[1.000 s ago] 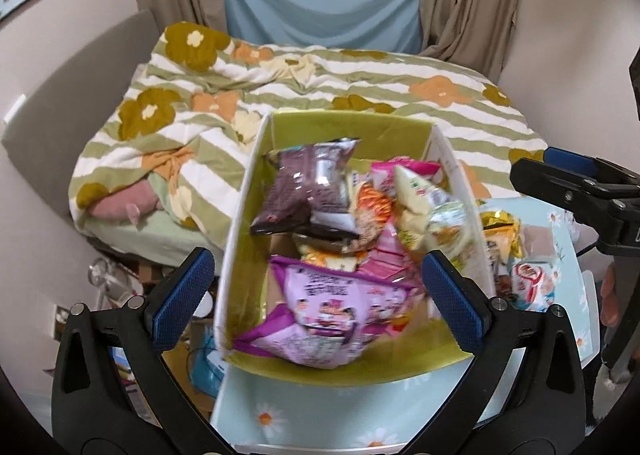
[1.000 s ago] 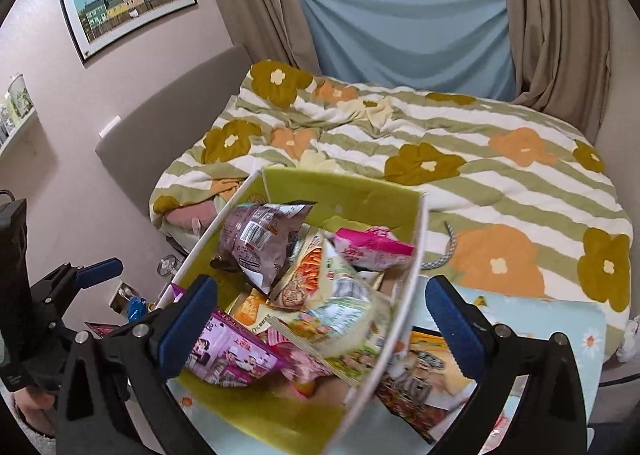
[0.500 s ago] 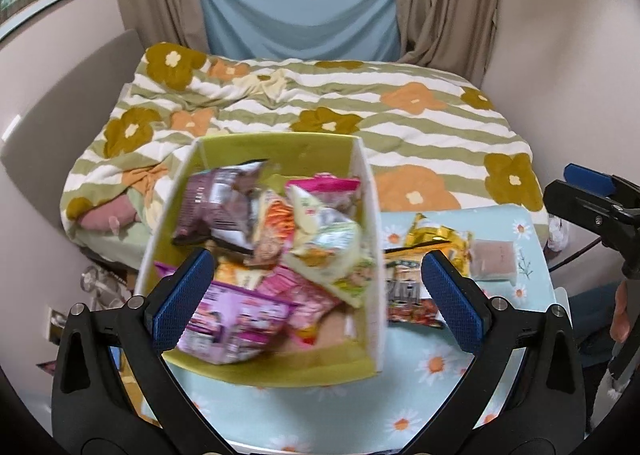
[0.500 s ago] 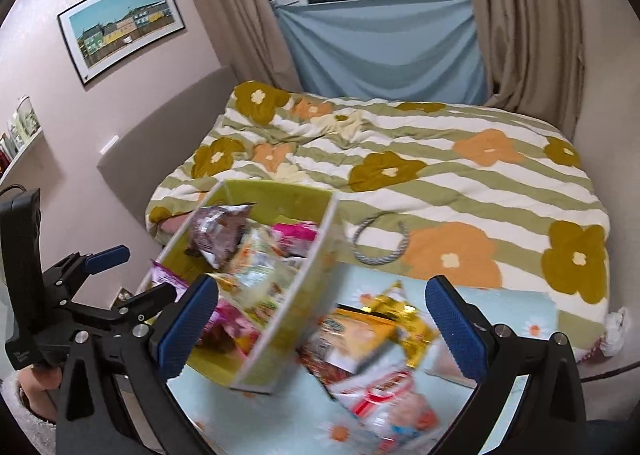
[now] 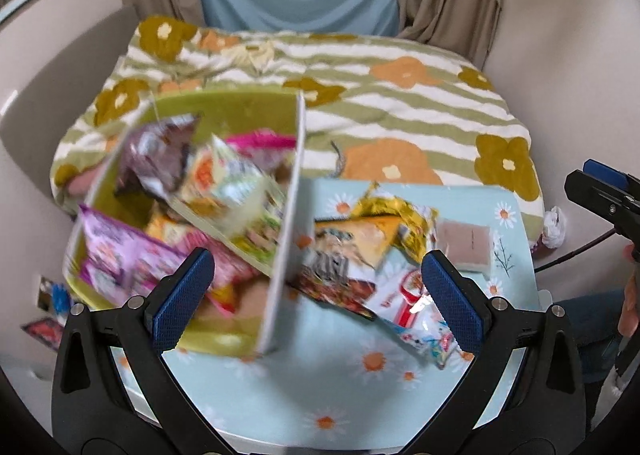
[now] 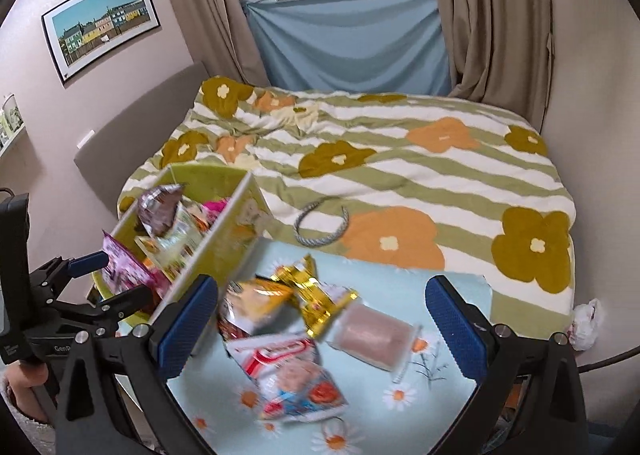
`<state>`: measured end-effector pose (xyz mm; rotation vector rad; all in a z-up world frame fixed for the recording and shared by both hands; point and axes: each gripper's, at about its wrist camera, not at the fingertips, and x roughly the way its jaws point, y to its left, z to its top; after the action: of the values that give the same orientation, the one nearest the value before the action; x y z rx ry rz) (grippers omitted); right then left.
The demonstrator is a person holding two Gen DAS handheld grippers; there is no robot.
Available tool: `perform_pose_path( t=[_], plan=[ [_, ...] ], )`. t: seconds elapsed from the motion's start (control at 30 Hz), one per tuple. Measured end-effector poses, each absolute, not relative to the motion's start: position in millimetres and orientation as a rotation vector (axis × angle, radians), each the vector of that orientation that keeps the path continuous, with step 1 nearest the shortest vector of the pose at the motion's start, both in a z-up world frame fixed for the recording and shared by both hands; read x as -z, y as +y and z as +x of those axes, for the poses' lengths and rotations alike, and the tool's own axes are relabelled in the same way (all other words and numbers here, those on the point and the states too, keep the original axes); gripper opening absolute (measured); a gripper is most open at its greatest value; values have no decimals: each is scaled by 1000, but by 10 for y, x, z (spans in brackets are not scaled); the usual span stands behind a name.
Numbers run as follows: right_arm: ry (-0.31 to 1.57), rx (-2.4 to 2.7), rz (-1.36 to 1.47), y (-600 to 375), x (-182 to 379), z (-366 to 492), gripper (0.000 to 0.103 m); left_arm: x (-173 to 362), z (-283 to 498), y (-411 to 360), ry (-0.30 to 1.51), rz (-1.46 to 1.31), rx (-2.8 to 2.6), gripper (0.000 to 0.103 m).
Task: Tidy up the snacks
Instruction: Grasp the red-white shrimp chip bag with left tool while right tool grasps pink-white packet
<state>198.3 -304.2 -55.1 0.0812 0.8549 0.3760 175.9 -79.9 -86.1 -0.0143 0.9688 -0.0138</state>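
A green box (image 5: 228,107) (image 6: 208,179) with white outer walls stands on the left of the light-blue daisy table (image 5: 360,395) (image 6: 448,407), full of snack bags. To its right lie loose snacks: an orange bag (image 5: 356,239) (image 6: 256,299), a gold packet (image 5: 404,215) (image 6: 316,303), a pink-brown packet (image 5: 464,247) (image 6: 372,339) and a white-and-red bag (image 5: 420,319) (image 6: 288,371). My left gripper (image 5: 316,291) is open and empty, above the box's right wall. My right gripper (image 6: 324,319) is open and empty, above the loose snacks.
A bed with a green-striped flowered duvet (image 6: 400,159) lies right behind the table. A grey hairband (image 6: 320,227) rests on it. Curtains and a blue cloth (image 6: 348,43) hang at the back. The wall on the left holds a framed picture (image 6: 100,23).
Both grippers have swung to the right, away from over the box and toward the loose snacks. Both stay open and empty.
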Motion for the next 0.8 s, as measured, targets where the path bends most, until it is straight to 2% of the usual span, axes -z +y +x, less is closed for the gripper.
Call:
perform_pose_path(
  t=[0.4,0.73,0.8],
  plan=[
    [986,-528,-65,-3378,1594,2298,103,1763,1459,-1320,1075,-286,-125,103],
    [1015,-765,-319,-3290,2305,2466,103,2325,1646,-1611,1121,-423,-134,103],
    [1012,-816,-369,-3252,2379,2499,103,2405,1680,-1642,1134,-443,-126,99]
  ],
)
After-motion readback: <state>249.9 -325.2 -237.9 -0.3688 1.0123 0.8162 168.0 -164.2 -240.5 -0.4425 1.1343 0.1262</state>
